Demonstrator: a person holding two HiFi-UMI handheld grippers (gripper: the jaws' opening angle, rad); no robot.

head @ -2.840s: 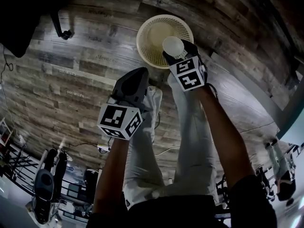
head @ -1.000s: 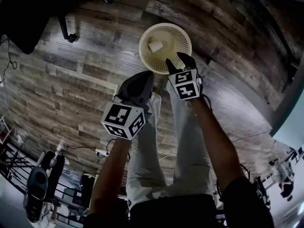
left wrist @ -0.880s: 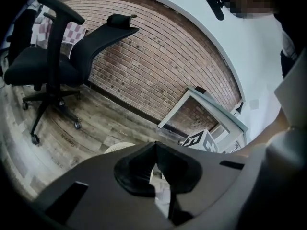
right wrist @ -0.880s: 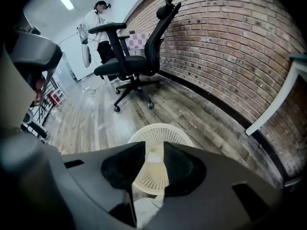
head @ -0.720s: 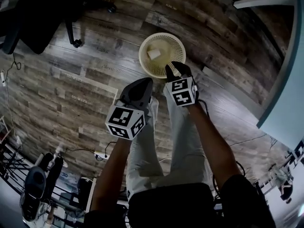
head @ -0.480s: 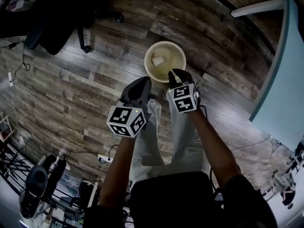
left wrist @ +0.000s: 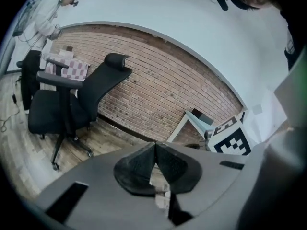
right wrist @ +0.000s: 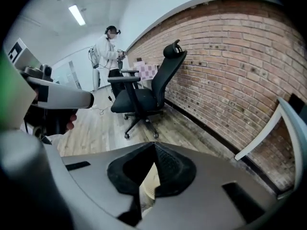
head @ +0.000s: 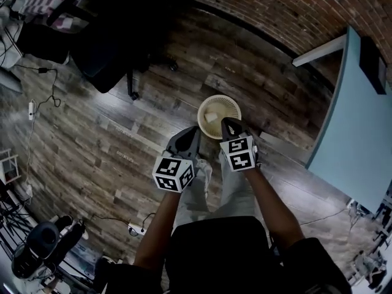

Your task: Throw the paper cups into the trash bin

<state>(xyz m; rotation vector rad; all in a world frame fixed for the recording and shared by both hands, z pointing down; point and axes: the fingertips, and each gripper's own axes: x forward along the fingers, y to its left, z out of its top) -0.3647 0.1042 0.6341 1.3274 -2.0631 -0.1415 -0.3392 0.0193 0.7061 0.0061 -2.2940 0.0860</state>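
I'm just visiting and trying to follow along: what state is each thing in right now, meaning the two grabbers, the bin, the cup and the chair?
Left gripper: shut, empty.
Right gripper: shut, jaws just closed, nothing between them.
Paper cup: inside the trash bin.
Trash bin: upright on the floor, open-topped, holding the cup.
Office chair: upright, nobody seated.

I see a wood floor, a brick wall on the far side, a black office chair at the left and a blue table at the right.
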